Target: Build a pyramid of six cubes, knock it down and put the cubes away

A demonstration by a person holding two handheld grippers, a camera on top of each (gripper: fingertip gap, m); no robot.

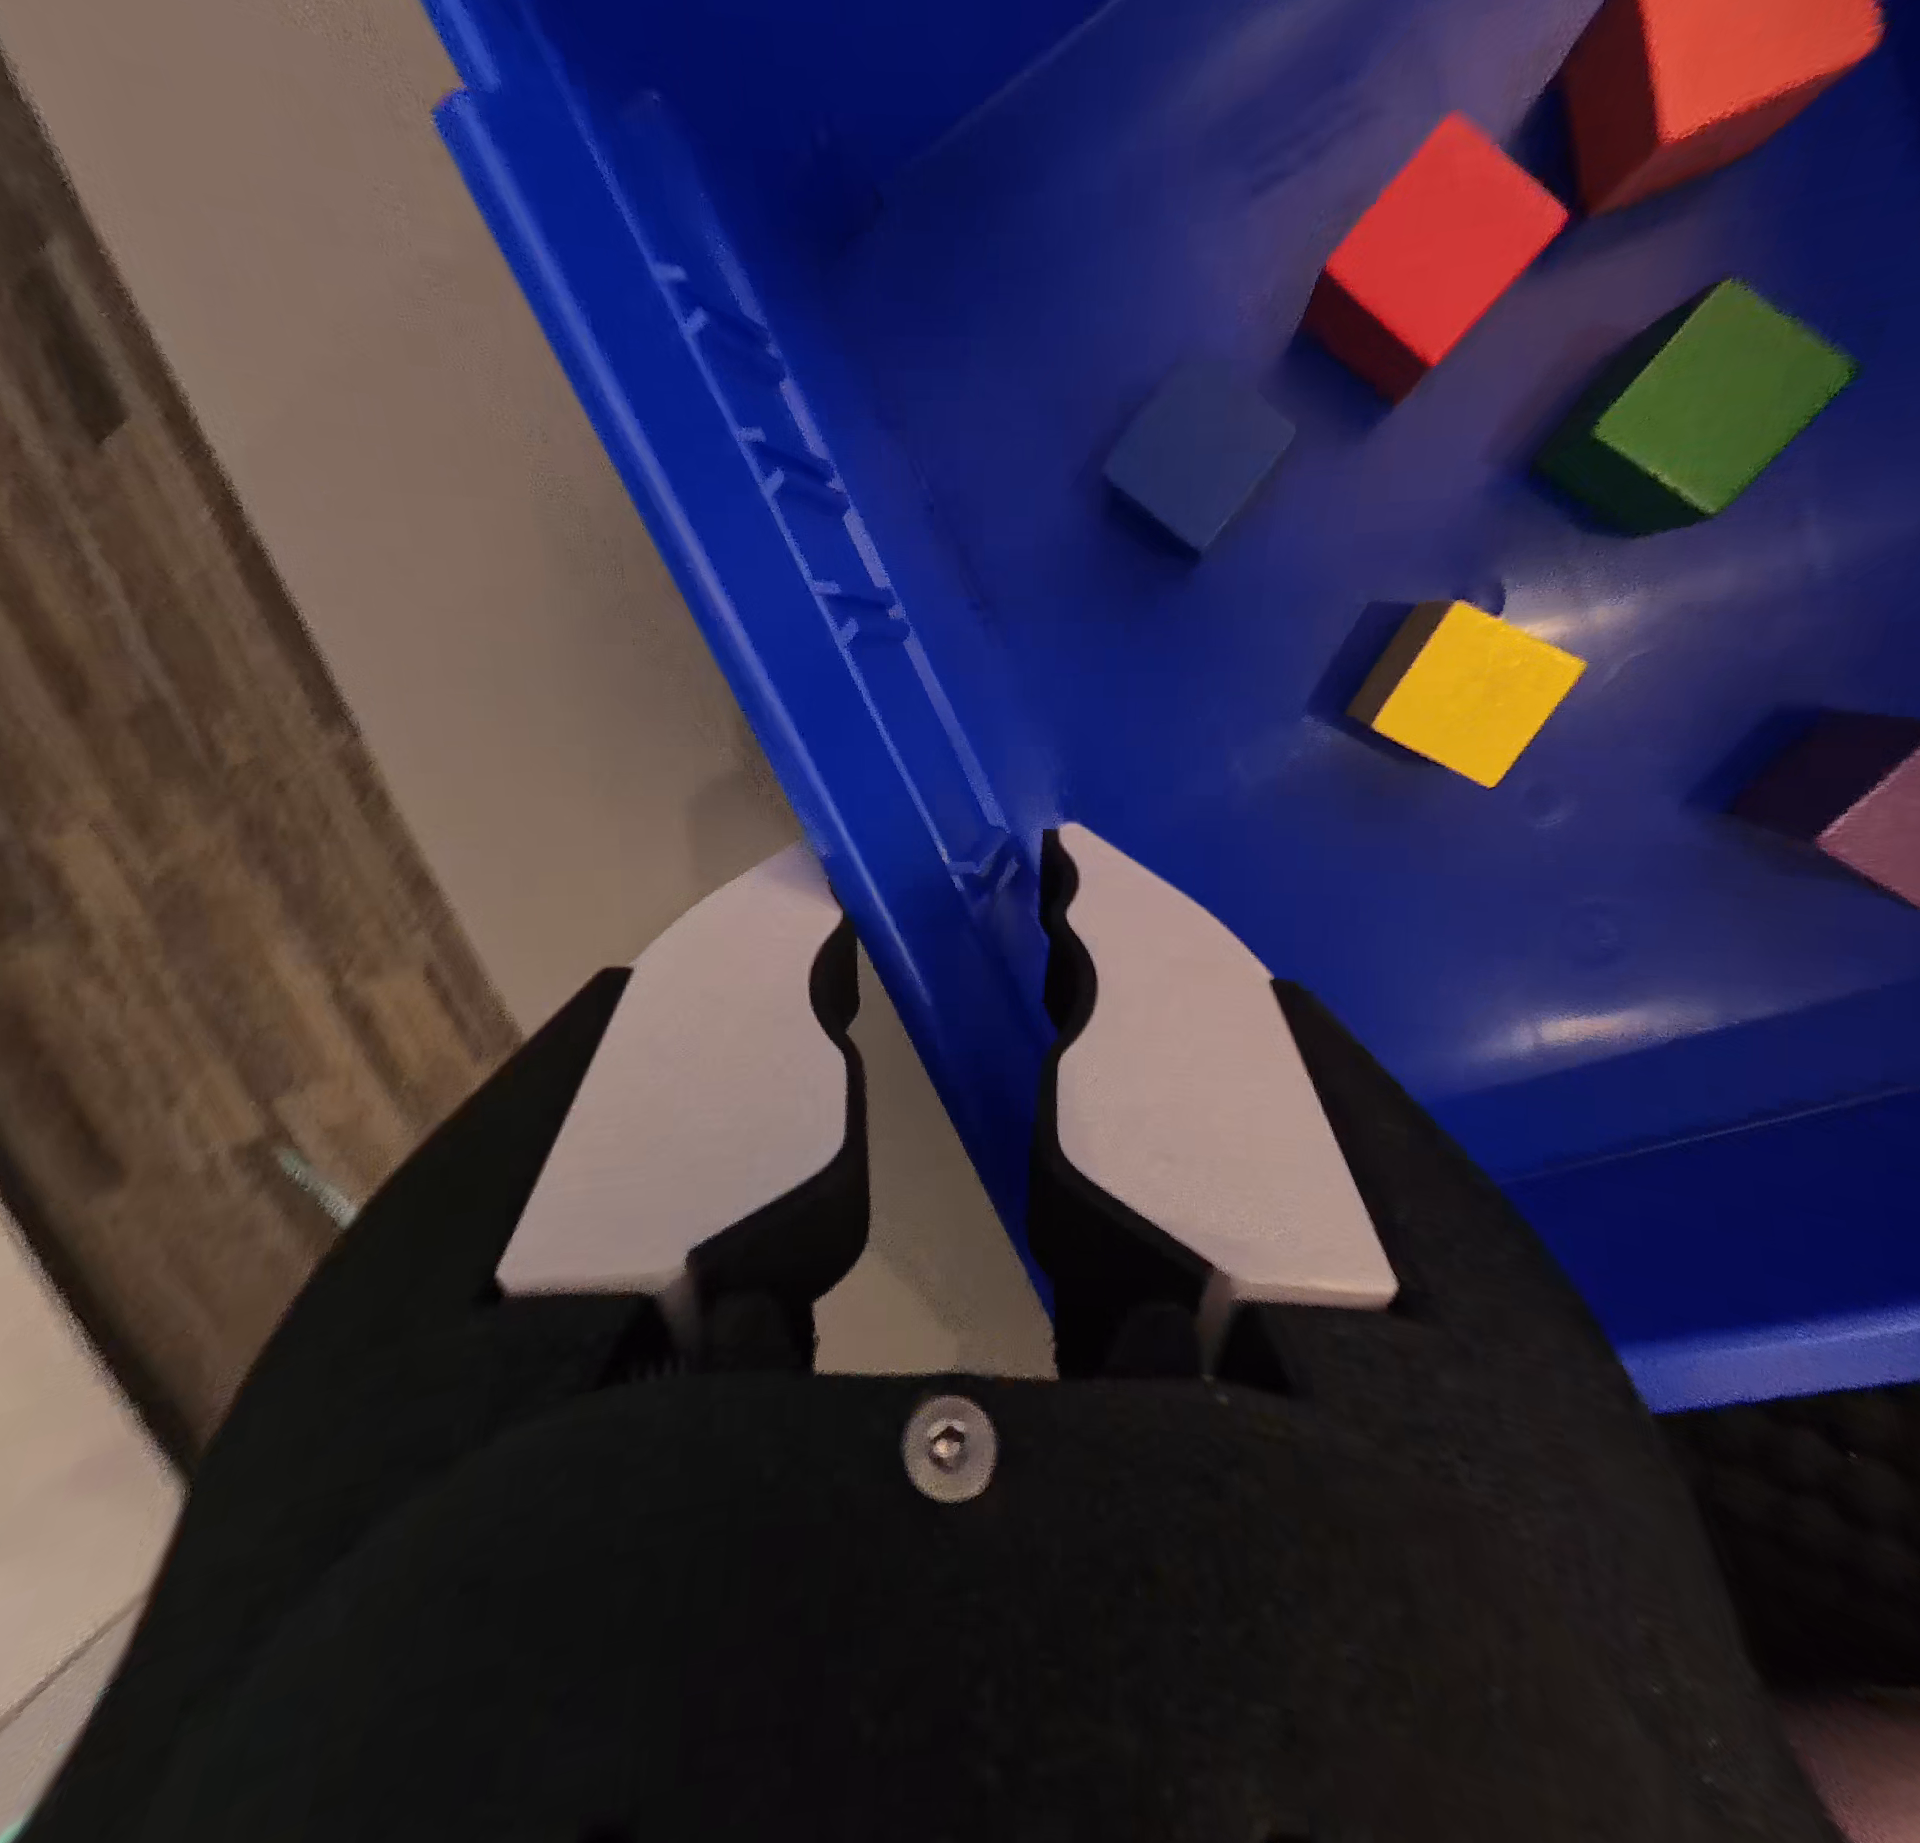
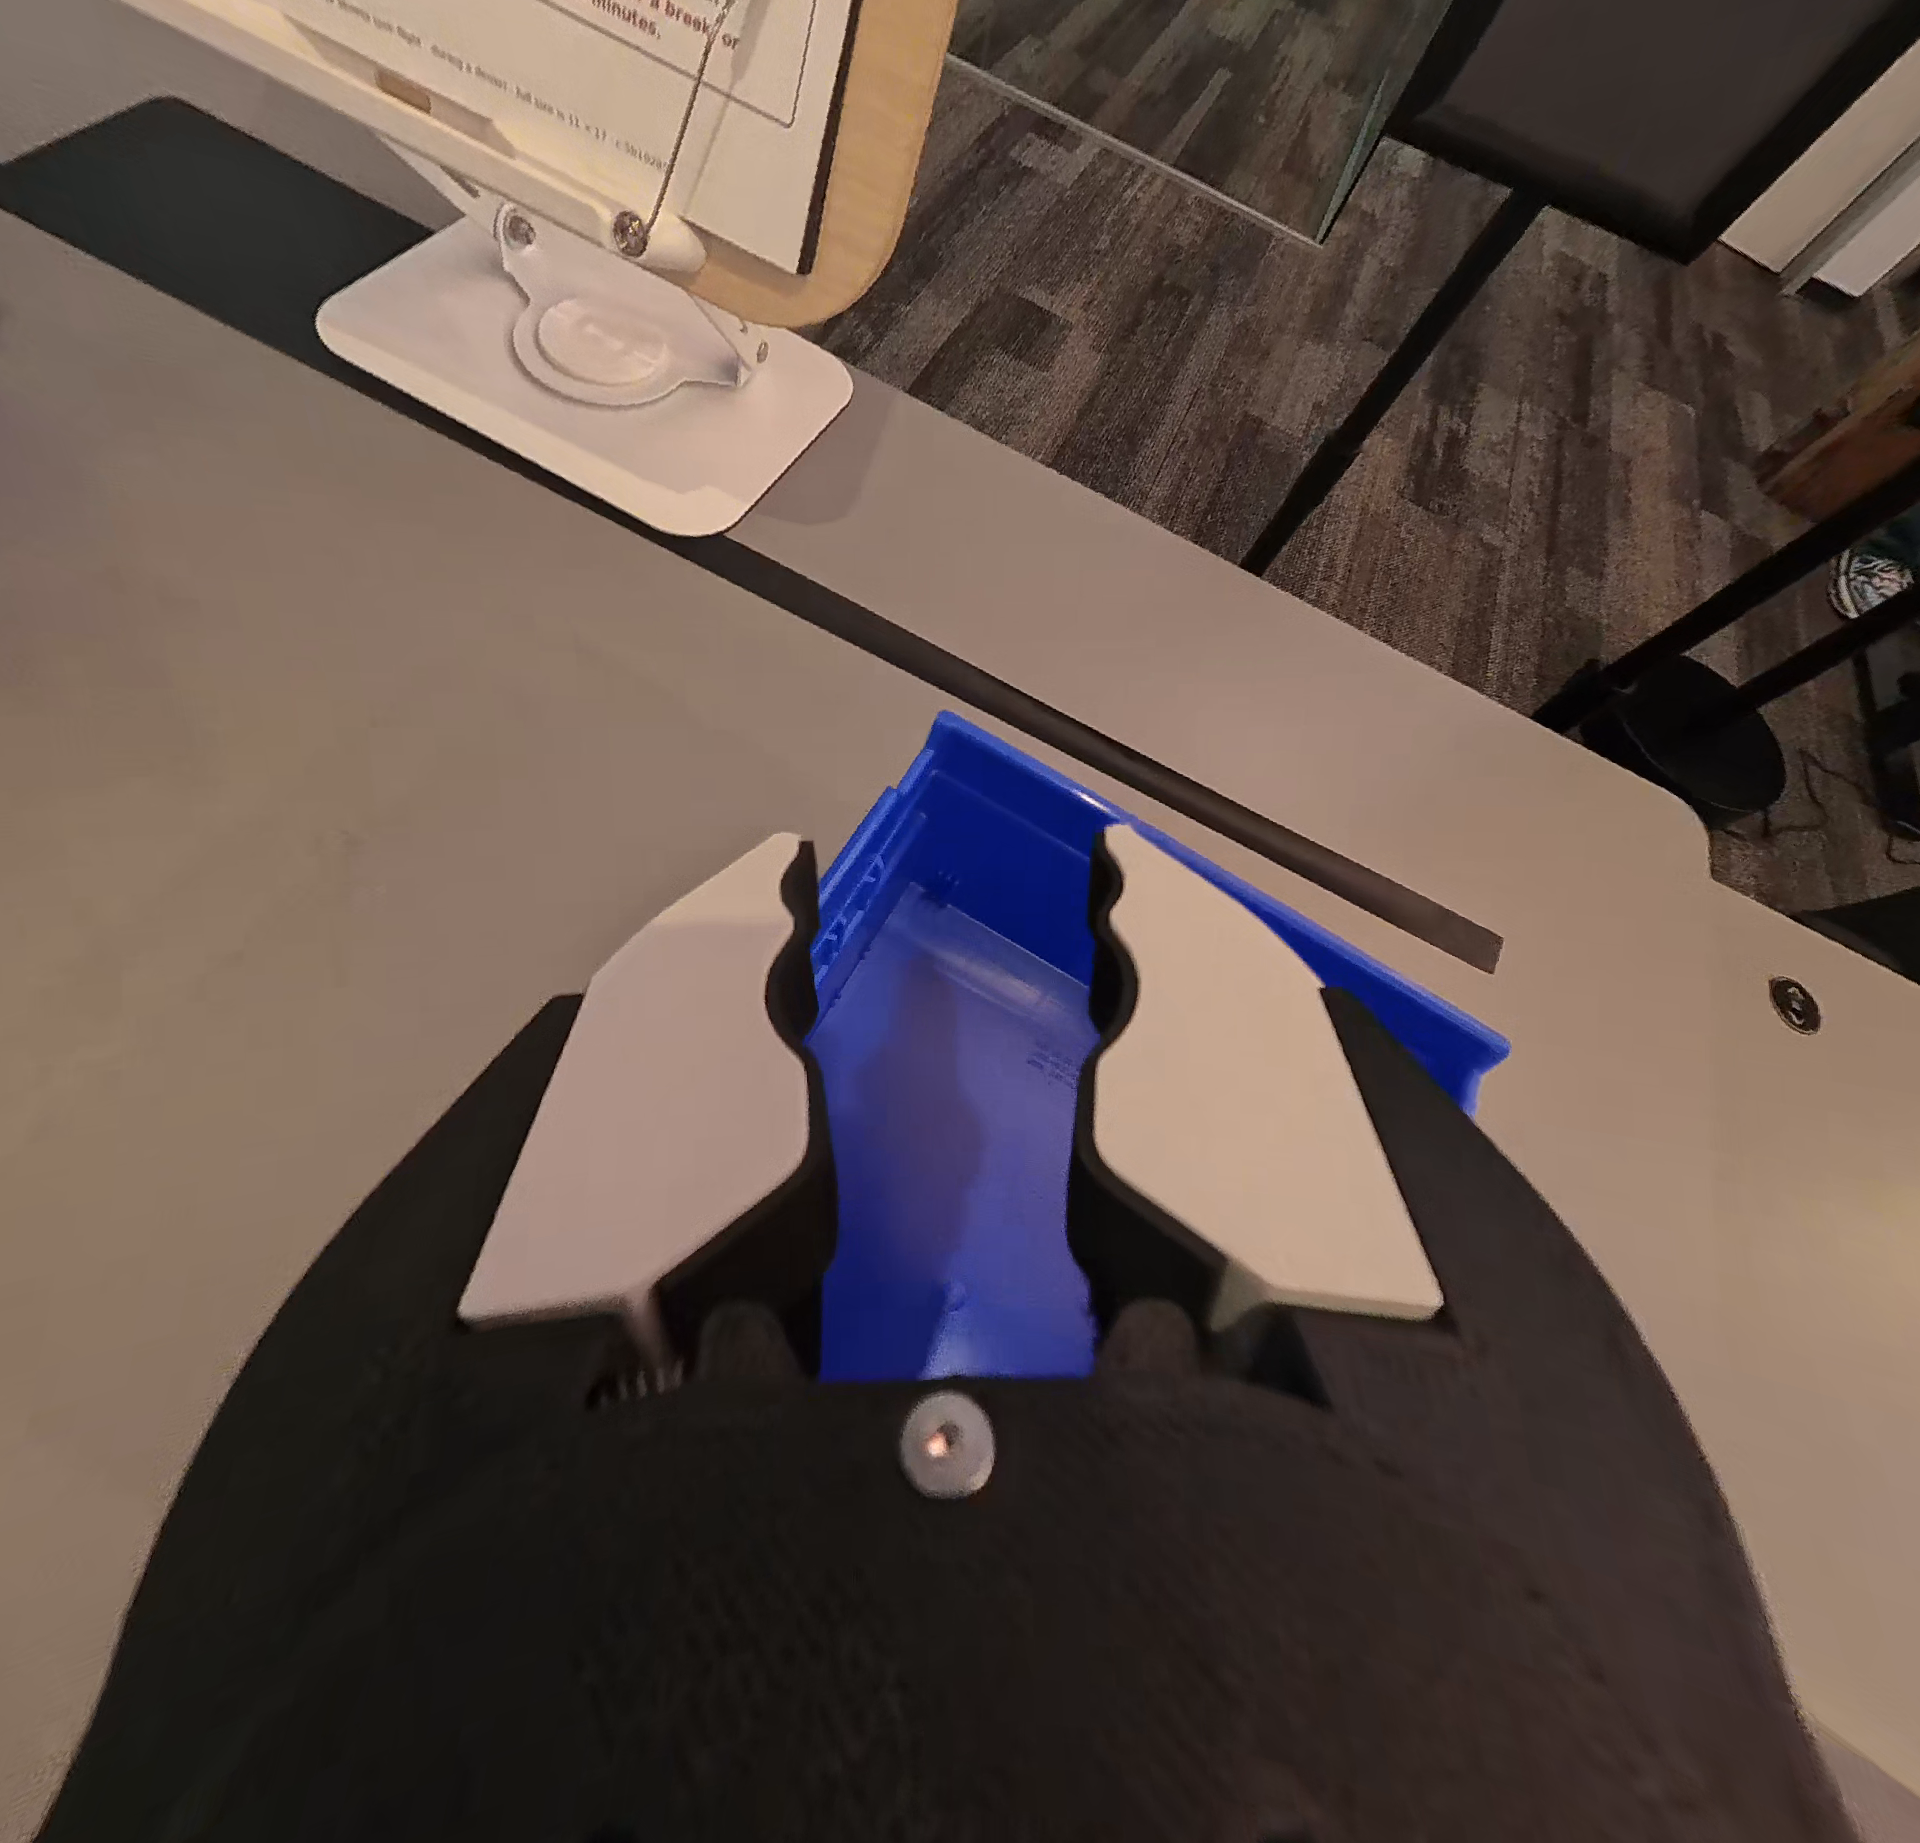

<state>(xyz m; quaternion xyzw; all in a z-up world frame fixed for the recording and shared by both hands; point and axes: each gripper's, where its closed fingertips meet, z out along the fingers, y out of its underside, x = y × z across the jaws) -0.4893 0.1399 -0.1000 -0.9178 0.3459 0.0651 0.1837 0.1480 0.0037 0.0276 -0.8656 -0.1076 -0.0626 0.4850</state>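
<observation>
Here the left gripper (image 1: 951, 920) straddled the side wall of the blue bin (image 1: 727, 359), its fingers close on the wall; I could not tell if they pinched it. The bin was tilted, with six cubes on its floor: orange, red, green, blue, yellow (image 1: 1470, 692) and purple. The right gripper (image 2: 951, 920) hung over the bin with fingers spread, holding nothing. To empty it well, tip slowly toward the bench (image 2: 312, 858).
</observation>
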